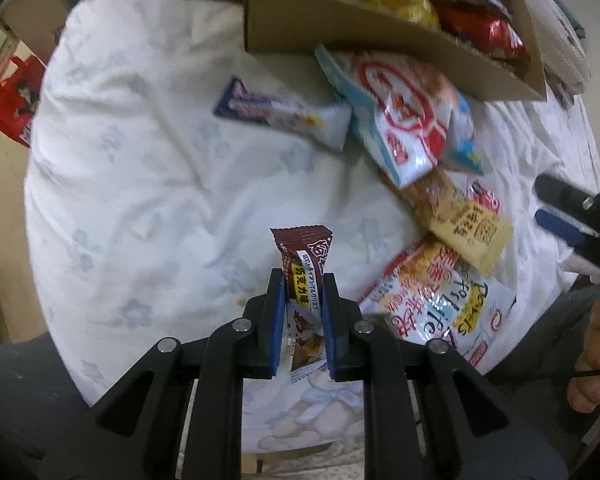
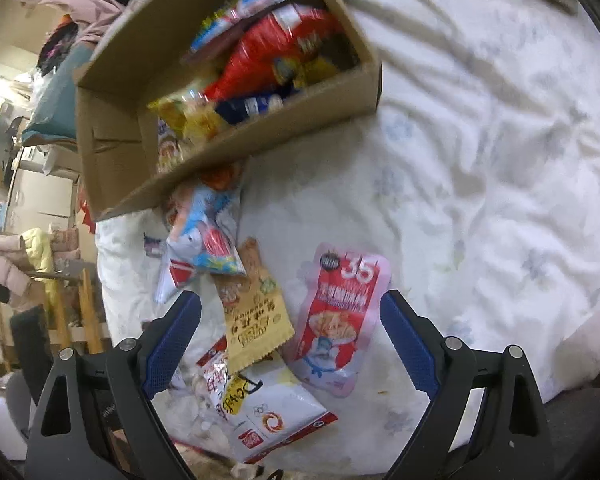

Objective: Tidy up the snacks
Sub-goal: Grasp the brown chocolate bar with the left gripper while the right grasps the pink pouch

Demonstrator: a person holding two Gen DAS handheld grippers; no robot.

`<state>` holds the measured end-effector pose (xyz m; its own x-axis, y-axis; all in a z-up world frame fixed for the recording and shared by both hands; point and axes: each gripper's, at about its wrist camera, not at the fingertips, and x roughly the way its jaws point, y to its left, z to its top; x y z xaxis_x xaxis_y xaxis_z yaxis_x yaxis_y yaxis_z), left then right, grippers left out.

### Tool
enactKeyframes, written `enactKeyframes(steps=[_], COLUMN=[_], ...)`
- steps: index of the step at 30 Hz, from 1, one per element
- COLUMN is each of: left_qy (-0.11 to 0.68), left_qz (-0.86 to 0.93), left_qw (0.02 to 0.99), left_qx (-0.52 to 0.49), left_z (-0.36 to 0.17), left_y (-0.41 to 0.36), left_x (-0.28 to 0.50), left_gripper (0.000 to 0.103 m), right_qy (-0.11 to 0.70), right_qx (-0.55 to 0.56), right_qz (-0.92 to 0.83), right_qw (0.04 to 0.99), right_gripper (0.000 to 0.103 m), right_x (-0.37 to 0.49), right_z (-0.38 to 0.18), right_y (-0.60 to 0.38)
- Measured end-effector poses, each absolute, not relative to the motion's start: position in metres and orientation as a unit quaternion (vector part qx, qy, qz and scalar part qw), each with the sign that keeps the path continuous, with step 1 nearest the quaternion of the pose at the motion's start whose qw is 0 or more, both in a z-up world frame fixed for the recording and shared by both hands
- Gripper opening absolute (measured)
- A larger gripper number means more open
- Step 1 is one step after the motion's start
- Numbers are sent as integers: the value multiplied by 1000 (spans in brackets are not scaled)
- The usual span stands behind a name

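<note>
My left gripper point(image 1: 303, 280) is shut on a brown chocolate wafer packet point(image 1: 305, 276) and holds it upright above the white bed cover point(image 1: 140, 200). A cardboard box point(image 1: 340, 36) with several snack bags stands at the far right; it also shows in the right wrist view point(image 2: 260, 128). My right gripper point(image 2: 290, 304) is open wide and empty, above a red and pink pouch point(image 2: 338, 320) and a tan packet point(image 2: 256, 316). It shows at the right edge of the left wrist view point(image 1: 568, 216).
Loose snacks lie on the cover: a blue and white bar point(image 1: 280, 114), a white and red bag point(image 1: 408, 120), a tan packet point(image 1: 460, 220), a large white bag point(image 1: 440, 304). Room clutter and a red bag point(image 1: 16, 100) stand past the bed's left edge.
</note>
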<state>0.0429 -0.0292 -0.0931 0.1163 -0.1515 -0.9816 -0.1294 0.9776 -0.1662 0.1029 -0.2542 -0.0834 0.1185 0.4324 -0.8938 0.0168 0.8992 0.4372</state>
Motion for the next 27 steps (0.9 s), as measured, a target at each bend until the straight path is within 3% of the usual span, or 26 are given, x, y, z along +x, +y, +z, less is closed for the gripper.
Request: enactKeyframes(steps=[4, 6, 9, 20, 22, 24, 27], left_qy=[656, 654, 652, 639, 637, 636, 633], left_qz=[1, 3, 1, -1, 2, 2, 2], left_qw=[747, 749, 751, 763, 765, 765, 767], left_qx=[-103, -105, -108, -96, -96, -98, -101], left_z=[-86, -84, -83, -75, -75, -74, -71], left_y=[-26, -23, -17, -23, -24, -24, -21], left_x=[46, 46, 46, 41, 41, 40, 39], left_gripper=[14, 14, 14, 14, 14, 14, 14], right_qy=[671, 678, 689, 688, 678, 663, 655], right_qx=[149, 150, 133, 2, -26, -61, -58], right_qz=[107, 73, 66, 50, 49, 64, 75], right_qw=[718, 716, 709, 724, 733, 743, 750], right_gripper=[83, 73, 69, 69, 63, 42, 27], right_x=[103, 104, 105, 99, 95, 92, 91], right_z=[-101, -108, -117, -145, -143, -138, -131], right_y=[-258, -267, -262, -204, -196, -188, -188])
